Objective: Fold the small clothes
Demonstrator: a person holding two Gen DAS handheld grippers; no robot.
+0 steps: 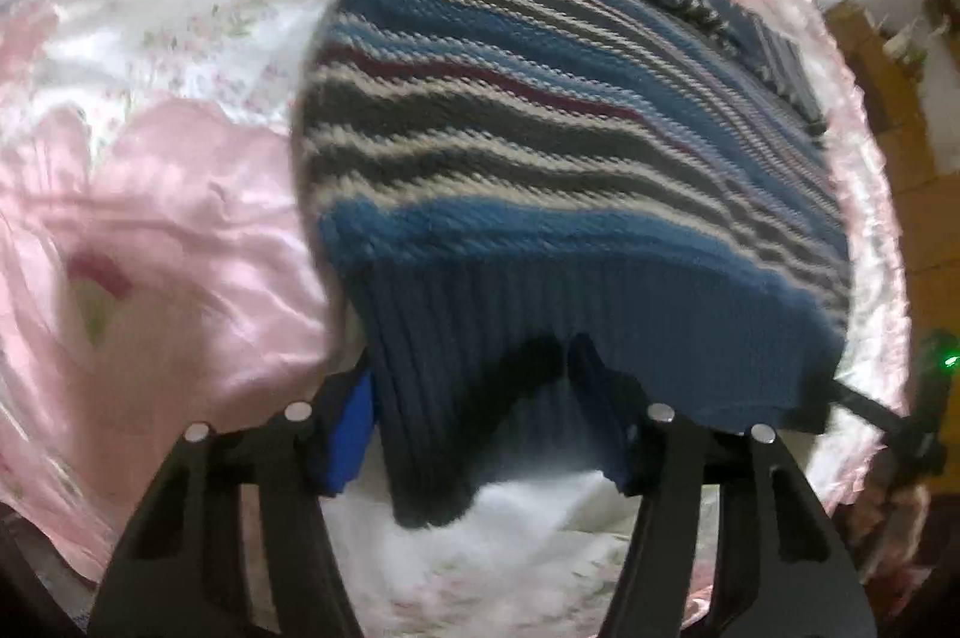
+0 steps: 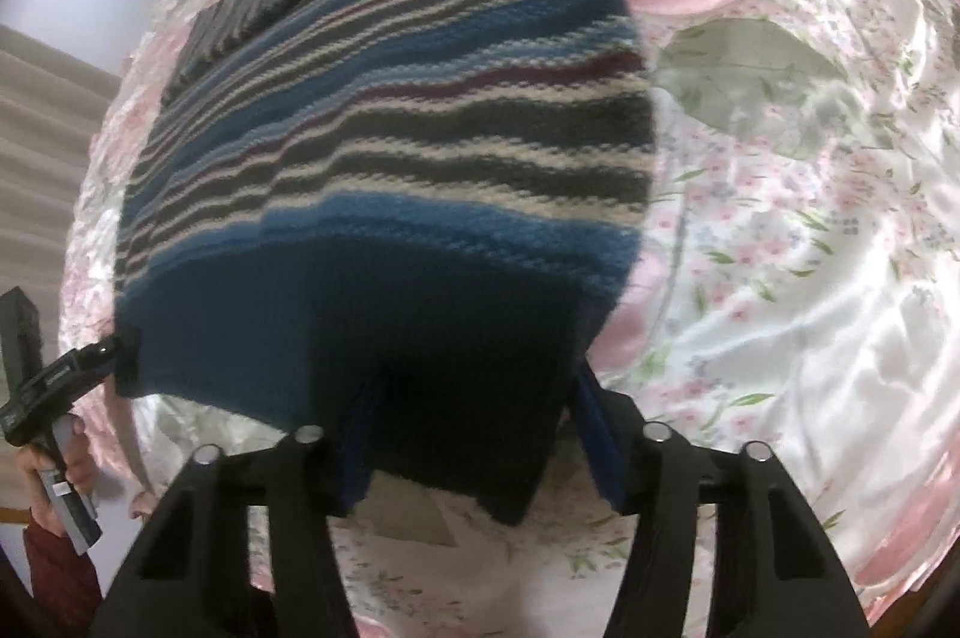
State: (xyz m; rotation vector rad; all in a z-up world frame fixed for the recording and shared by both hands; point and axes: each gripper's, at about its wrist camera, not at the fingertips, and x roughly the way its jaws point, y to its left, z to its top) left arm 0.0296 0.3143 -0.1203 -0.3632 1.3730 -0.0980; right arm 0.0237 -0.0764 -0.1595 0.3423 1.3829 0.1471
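Observation:
A knitted sweater (image 1: 540,110) striped in blue, grey, white and maroon lies on a bed, its dark blue ribbed hem lifted toward both cameras. In the left wrist view my left gripper (image 1: 480,398) is shut on the hem, which drapes over its fingertips and hides them. The right gripper (image 1: 864,401) shows there pinching the far hem corner. In the right wrist view my right gripper (image 2: 474,428) is shut on the sweater (image 2: 390,128) hem, also covered by cloth. The left gripper (image 2: 114,356) grips the other corner, with a person's hand (image 2: 66,458) on its handle.
A shiny pink and white floral bedspread (image 1: 180,194) (image 2: 780,218) lies wrinkled under and around the sweater. A pale wall and a curtain (image 2: 42,128) stand beyond the bed's edge. Wooden furniture (image 1: 888,56) is at the far right.

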